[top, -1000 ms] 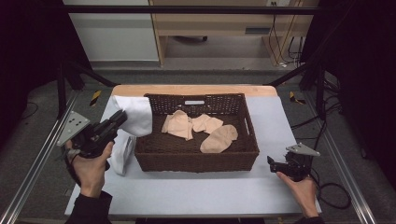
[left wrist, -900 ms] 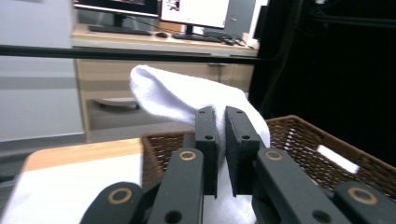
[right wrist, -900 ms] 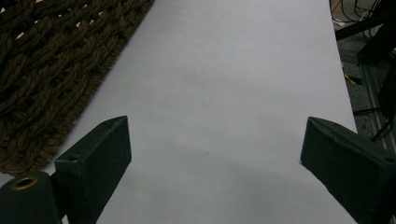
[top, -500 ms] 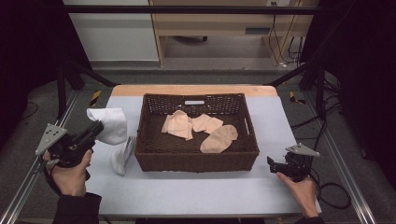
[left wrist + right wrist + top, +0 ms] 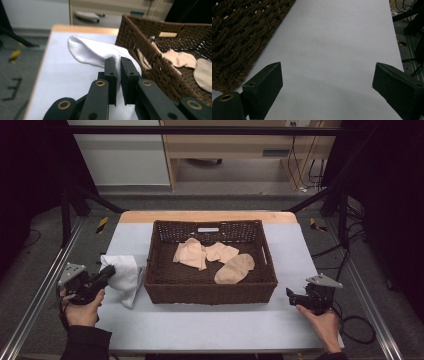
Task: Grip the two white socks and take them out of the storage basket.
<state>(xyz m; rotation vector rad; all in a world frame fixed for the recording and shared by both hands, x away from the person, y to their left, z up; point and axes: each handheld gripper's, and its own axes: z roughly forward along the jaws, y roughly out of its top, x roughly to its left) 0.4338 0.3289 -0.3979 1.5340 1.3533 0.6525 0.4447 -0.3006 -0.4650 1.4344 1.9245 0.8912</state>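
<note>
The left gripper (image 5: 107, 272) was clamped on a white cloth sock (image 5: 123, 275), its jaws nearly together with the fabric pinched between them, just beside the left wall of the dark brown woven wicker basket (image 5: 210, 292) on the pale grey table top (image 5: 210, 327). Part of the sock lay on the table. Three beige cloth pieces (image 5: 215, 260) lay inside the basket. The right gripper (image 5: 291, 294) rested near the basket's right front corner, jaws spread wide, holding nothing.
</note>
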